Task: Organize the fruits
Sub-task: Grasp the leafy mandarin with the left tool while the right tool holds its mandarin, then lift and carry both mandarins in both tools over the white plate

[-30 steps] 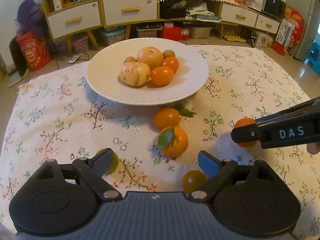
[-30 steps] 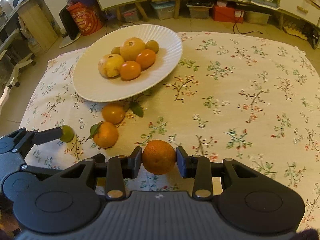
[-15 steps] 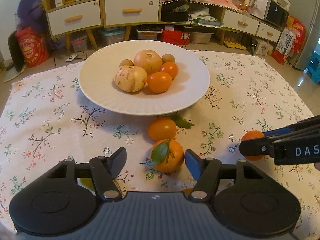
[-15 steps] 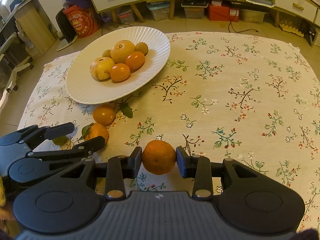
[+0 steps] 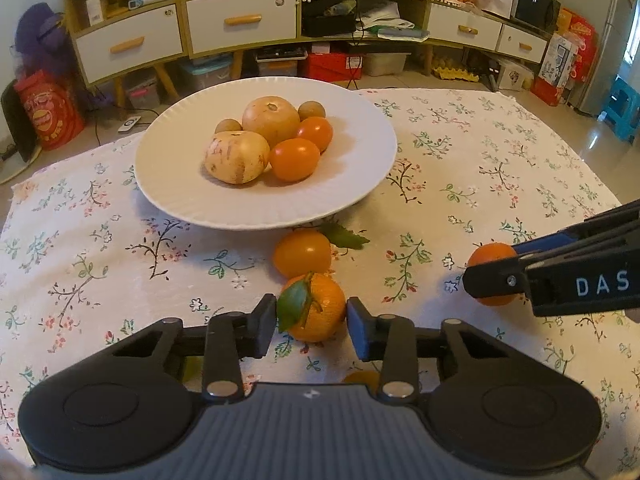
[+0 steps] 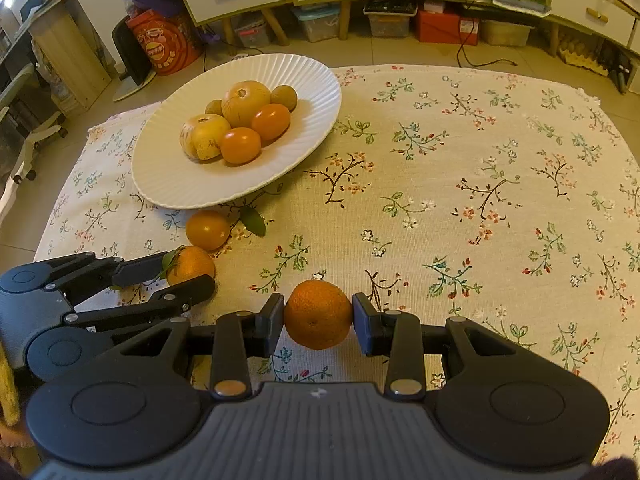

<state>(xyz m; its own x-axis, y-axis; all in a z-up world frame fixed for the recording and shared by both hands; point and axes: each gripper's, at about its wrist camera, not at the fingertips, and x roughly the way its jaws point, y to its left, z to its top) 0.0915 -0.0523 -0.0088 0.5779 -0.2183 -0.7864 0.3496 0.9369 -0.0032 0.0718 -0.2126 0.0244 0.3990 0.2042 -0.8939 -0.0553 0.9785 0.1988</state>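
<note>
- It was a lived-in home, a living room by the look of it
- Ahead of both grippers stood a wooden sideboard (image 5: 240, 24) with white drawers, boxes and cables crammed beneath it
- Nearer lay a flowered tablecloth (image 6: 460, 184) bearing a white plate (image 5: 192, 200) of fruit
- Far left of the left gripper sat a red gift bag (image 5: 48, 112) on the tiled floor

Glossy ribbed white plate (image 5: 360, 184), matt woven floral tablecloth (image 5: 480, 168), dimpled orange (image 6: 318, 314) skin
</note>
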